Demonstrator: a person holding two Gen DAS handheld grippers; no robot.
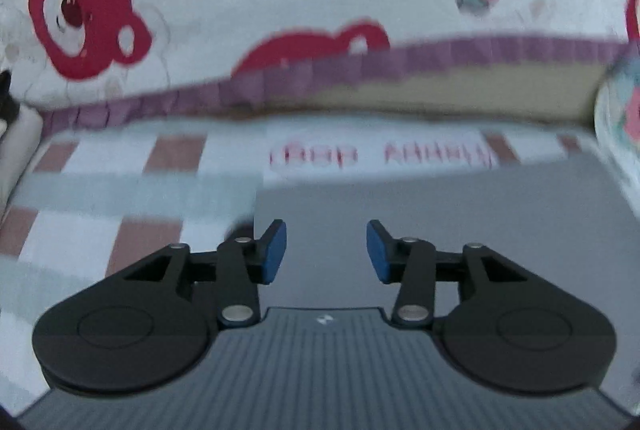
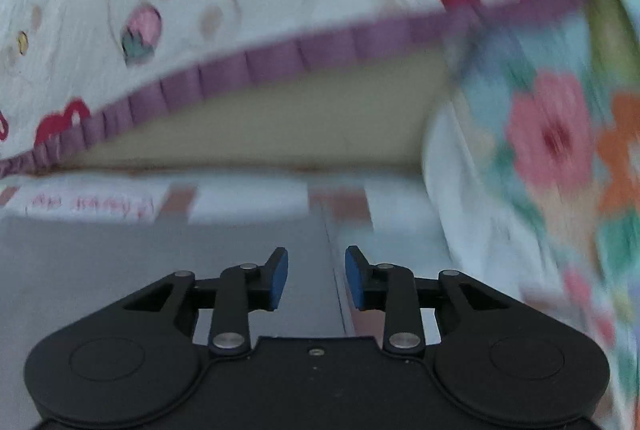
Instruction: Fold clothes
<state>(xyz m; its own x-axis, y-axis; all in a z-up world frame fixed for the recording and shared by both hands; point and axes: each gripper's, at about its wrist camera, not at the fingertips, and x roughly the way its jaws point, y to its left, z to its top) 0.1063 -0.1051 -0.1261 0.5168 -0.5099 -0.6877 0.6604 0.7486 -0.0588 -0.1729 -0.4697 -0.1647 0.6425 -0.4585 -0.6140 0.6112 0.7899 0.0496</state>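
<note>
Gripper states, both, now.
Left gripper: open, empty, over the grey garment.
Right gripper: open, empty, at the grey garment's edge.

Both wrist views look low, close, toward the purple-trimmed bedspread (image 1: 360, 65).

Your left tool (image 1: 326, 252) is matt black plastic with blue rubbery pads (image 1: 275, 254) and shiny metal pivot pins (image 1: 238, 313); it hangs over a smooth grey cloth (image 1: 440, 205) at lower centre. In the upper half, the quilted bear-print bedspread (image 1: 200, 13) looks soft and puckered, edged with a pleated purple frill (image 1: 400, 57). At your right tool (image 2: 316, 278), of the same matt plastic, floral cloth (image 2: 552, 133) fills the right edge.
</note>
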